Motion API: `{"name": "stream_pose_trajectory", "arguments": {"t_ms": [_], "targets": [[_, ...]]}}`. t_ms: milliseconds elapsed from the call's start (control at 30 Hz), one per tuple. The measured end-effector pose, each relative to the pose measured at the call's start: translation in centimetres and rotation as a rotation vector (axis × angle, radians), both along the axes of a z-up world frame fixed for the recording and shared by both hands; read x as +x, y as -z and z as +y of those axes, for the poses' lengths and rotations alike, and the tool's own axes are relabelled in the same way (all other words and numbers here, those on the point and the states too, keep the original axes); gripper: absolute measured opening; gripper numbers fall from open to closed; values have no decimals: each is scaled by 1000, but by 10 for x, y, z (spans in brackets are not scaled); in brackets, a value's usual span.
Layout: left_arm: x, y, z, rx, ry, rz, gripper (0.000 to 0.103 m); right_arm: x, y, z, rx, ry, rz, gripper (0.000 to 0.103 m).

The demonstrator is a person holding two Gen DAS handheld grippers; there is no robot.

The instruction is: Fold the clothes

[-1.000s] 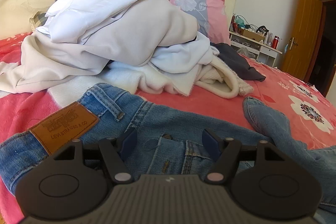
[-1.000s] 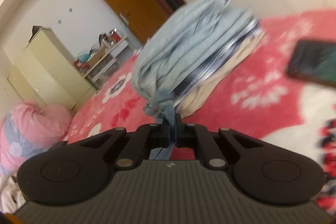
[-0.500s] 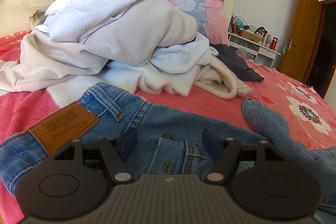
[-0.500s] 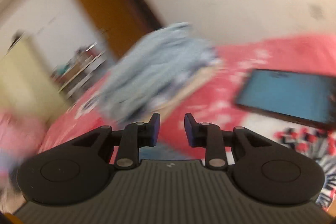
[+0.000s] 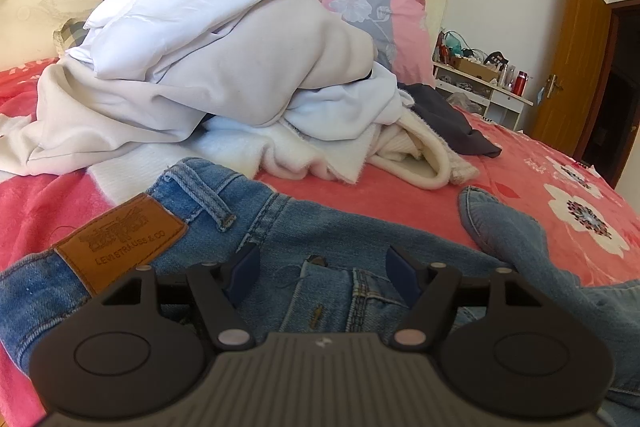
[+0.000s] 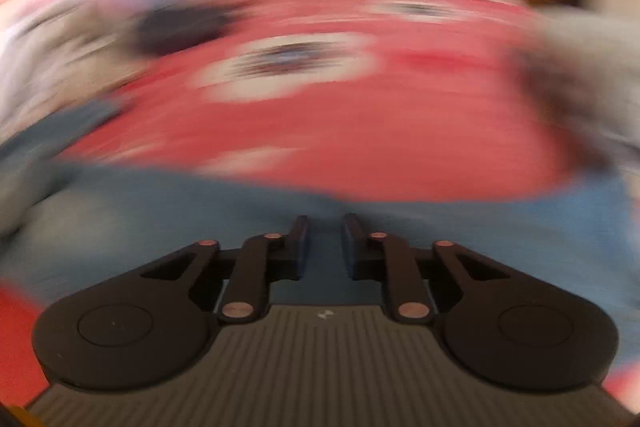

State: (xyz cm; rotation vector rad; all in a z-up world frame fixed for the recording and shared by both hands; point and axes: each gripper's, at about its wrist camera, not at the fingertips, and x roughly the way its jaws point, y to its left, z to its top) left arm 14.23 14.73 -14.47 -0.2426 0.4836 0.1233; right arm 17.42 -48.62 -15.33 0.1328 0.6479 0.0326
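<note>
Two gaping grippers point(image 5: 322, 273) point(image 6: 323, 241) over jeans point(image 5: 280, 239), pile point(image 5: 224, 83) well beyond waistband.

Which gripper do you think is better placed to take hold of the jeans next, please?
Probably the left gripper: its jaws hang open directly over the jeans near the waistband. The right gripper view is motion-blurred, its empty jaws closing.

A second ago my right gripper point(image 6: 323, 243) pinched the folded light-blue stack. I have let that go and swung across; blurred jeans point(image 6: 160, 227) fill the lower frame now, and my jaws are closing, nothing between them.
</note>
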Motion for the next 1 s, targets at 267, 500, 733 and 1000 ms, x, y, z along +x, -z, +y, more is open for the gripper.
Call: {"name": "stream_pose_trajectory", "arguments": {"t_ms": [267,500,733,1000], "targets": [[0,0,1,-9,2,-3,72,-43,-16,-107,206,463,-144,8],[-2,0,1,-13,7,-8,72,-16,-68,73,292,-5,-134,32],[-4,0,3,-19,17,-15,72,52,-84,289,338,-454,20,51],[-5,1,5,-21,38,-22,74,91,-60,451,76,-659,232,65]]}}
